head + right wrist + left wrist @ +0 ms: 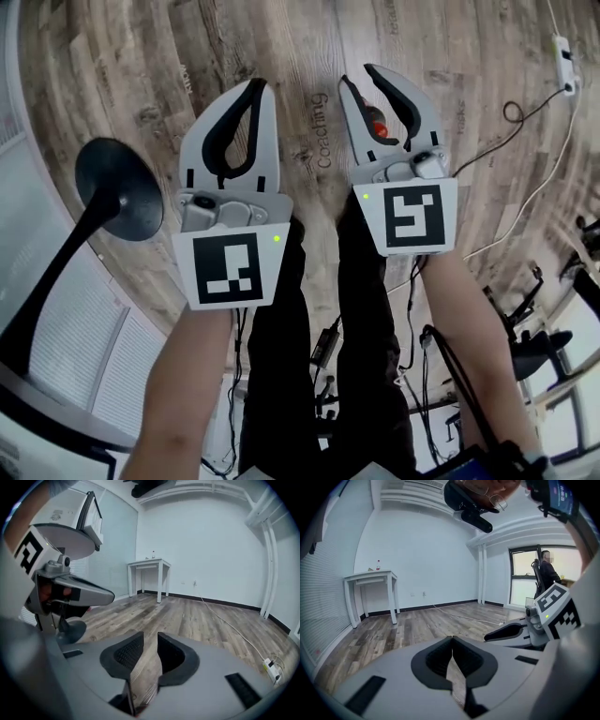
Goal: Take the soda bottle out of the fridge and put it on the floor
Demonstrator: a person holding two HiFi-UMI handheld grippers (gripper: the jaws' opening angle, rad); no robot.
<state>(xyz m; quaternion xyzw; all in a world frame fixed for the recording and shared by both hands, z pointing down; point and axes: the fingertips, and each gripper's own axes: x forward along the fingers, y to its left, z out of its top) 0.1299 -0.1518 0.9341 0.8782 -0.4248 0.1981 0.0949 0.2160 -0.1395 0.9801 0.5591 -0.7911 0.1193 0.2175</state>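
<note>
The soda bottle is proving hard to pick out. In the head view a small red patch (378, 127) is showing low in the gap of the right gripper's (150, 635) jaws, and it may be the bottle's cap down toward the wooden floor (450, 56); the gripper's body is covering everything around it. The right gripper view is giving no help, since only floorboards are showing between its jaws there. Those jaws are standing apart and pinching nothing. The left gripper (452, 638) is holding its jaws pressed together at the tips, with only a sliver of floor showing lower down between the pads.

The person's forearms are running out of the bottom of the head view, and the legs in black trousers (309, 375) are blocking the floor beneath the two grippers.

To the left, a black stand with a round foot (117, 187) is resting on the floor, its stem cut off by the edge of the frame. A white cable (525, 202) is trailing across the boards to a power strip (563, 54) at the upper right.

Well away, a white table (370, 578) is standing against the wall, carrying a tiny red-topped bottle (378, 565) that is too small to identify. Another person (546, 571) is standing by the window (524, 581).
</note>
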